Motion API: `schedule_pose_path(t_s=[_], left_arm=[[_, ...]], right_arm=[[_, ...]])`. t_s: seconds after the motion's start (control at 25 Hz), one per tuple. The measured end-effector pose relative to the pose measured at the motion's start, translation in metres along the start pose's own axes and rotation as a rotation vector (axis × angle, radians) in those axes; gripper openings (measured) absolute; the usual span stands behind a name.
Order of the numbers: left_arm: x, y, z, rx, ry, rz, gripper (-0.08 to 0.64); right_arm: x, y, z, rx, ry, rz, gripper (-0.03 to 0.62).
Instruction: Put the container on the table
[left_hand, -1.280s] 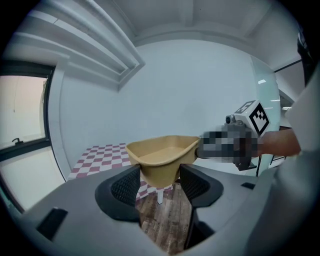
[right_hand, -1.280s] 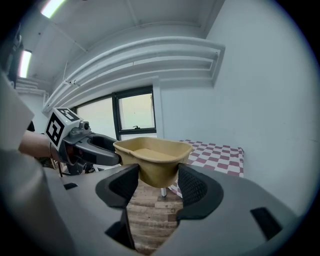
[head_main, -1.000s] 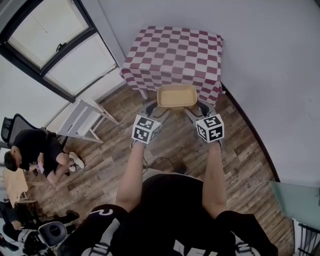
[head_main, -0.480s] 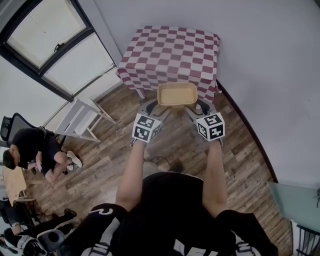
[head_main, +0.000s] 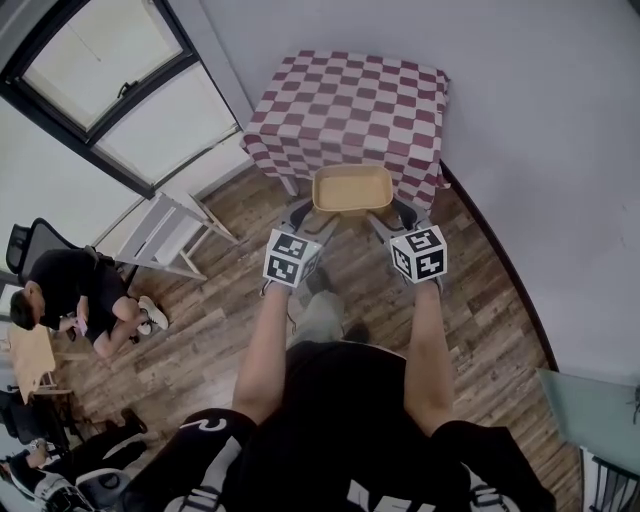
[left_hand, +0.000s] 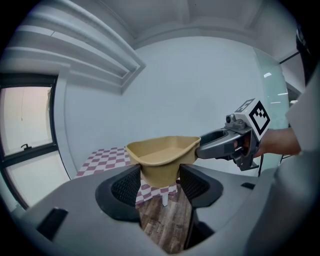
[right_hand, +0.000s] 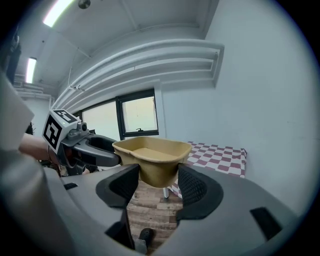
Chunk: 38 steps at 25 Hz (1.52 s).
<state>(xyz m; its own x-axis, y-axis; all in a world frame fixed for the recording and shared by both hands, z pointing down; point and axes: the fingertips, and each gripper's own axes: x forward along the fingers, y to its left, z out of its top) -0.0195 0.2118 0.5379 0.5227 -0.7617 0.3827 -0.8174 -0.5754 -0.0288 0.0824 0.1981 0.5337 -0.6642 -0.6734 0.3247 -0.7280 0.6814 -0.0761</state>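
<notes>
My left gripper (left_hand: 160, 177) and right gripper (right_hand: 159, 177) still pinch the container (head_main: 353, 190), hovering as before just short of the bench (head_main: 350, 100).

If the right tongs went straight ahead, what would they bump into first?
The right tongs are pinching the tan container, so that comes first. Beyond it, they would probably meet the checkered table at its near edge, though depth is hard to judge.

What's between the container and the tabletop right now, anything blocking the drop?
Nothing visible. The container, gripped at its two ends by the left gripper and right gripper, hangs over the floor just short of the table's near edge. The checkered top shows nothing on it in any of the three views.
</notes>
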Motion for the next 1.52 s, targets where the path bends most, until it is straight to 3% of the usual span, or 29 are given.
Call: schedule_pose_path(t_s=[0.52, 0.8, 1.52], left_arm=[[0.047, -0.031, 0.03, 0.048, -0.018, -0.123, 0.258], [0.069, -0.033, 0.033, 0.062, -0.031, -0.151, 0.258], [0.128, 0.06, 0.061, 0.045, -0.03, -0.134, 0.258]], right_arm=[[-0.031, -0.052, 0.002, 0.039, -0.022, -0.114, 0.261], [-0.03, -0.07, 0.0, 0.03, -0.005, -0.145, 0.261], [0.065, -0.118, 0.047, -0.001, 0.015, -0.122, 0.261]])
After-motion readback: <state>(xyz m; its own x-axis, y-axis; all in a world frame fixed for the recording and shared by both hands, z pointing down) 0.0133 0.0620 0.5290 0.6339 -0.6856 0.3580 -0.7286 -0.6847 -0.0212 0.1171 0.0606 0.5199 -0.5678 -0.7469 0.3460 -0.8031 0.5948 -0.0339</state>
